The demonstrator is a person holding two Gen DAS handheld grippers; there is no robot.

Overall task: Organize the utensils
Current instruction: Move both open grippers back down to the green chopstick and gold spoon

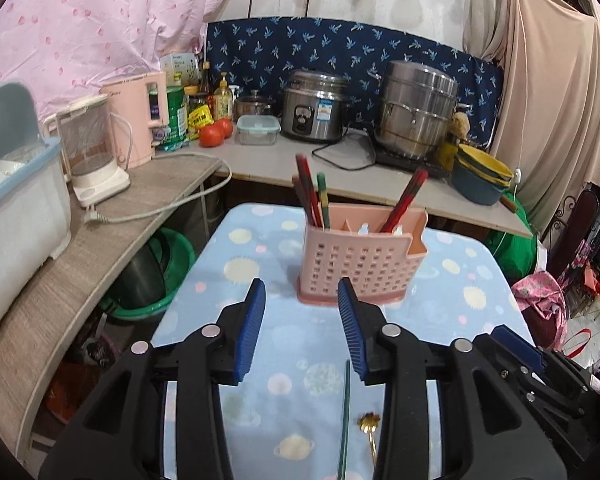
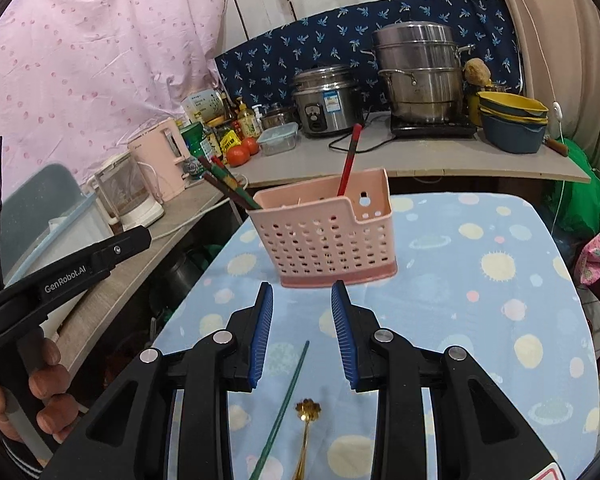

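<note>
A pink perforated utensil holder (image 1: pixel 360 260) (image 2: pixel 328 236) stands on the blue dotted cloth table (image 1: pixel 260 248) (image 2: pixel 480 280). Several red and green chopsticks (image 1: pixel 314 196) (image 2: pixel 224 180) stick out of it. A green chopstick (image 1: pixel 345 420) (image 2: pixel 286 404) and a gold spoon (image 1: pixel 370 428) (image 2: pixel 307 420) lie on the cloth close to me. My left gripper (image 1: pixel 302 292) is open and empty, above the cloth short of the holder. My right gripper (image 2: pixel 302 294) is open and empty, over the chopstick and spoon.
A counter behind holds a rice cooker (image 1: pixel 314 106), a steel steamer pot (image 1: pixel 418 110), stacked bowls (image 1: pixel 482 174), tomatoes (image 1: pixel 216 132) and bottles. A side shelf at the left carries a kettle (image 1: pixel 90 152) and a plastic bin (image 1: pixel 18 200). A green basin (image 1: pixel 156 280) sits below.
</note>
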